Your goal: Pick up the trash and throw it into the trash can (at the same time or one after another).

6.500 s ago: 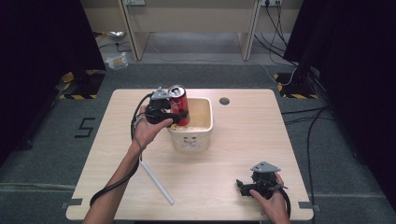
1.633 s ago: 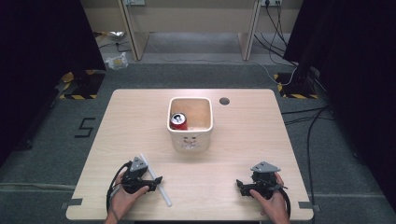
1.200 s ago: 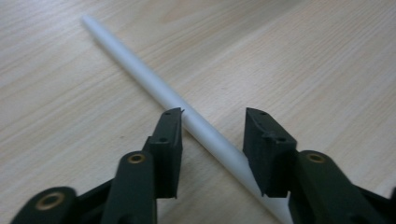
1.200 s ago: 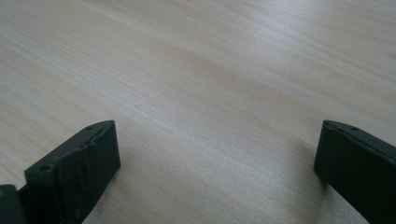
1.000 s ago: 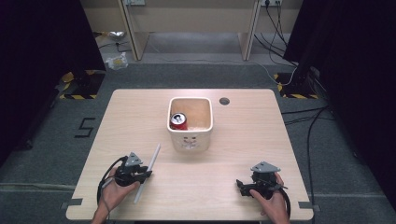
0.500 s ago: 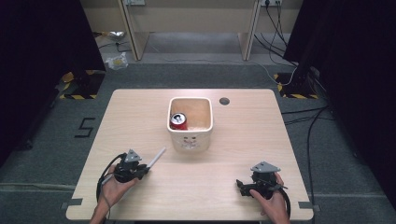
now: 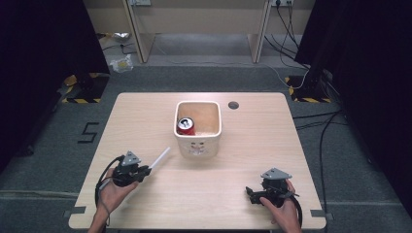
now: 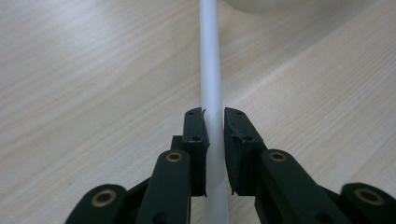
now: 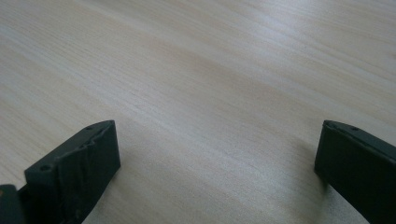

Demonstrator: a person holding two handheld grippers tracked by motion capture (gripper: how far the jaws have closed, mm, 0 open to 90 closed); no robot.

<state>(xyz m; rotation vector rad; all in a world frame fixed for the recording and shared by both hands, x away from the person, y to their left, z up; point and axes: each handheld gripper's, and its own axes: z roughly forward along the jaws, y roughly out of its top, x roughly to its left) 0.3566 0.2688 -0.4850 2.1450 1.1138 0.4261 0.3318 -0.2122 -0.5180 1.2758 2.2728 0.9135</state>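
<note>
A white plastic tube (image 7: 159,158) sticks out of my left gripper (image 7: 145,169) at the table's front left and points up and right toward the white tub (image 7: 197,143). Seen from the left gripper view, the tube (image 8: 211,70) runs straight ahead between the jaws of my left gripper (image 8: 214,122), which is shut on it. A red can (image 7: 185,126) lies inside the tub at its left side. Near the front right edge my right gripper (image 7: 250,191) rests low, held by a hand. In its own view, the right gripper (image 9: 217,151) is open over bare wood.
The tub stands in the middle of the wooden table (image 7: 145,116). A round cable hole (image 7: 233,105) sits behind it to the right. Dark floor and desk legs surround the table.
The left gripper dropped the can in the tub, came back to the front left and took hold of the tube, which has swung from lying flat to pointing up and right. The right gripper has stayed put.
</note>
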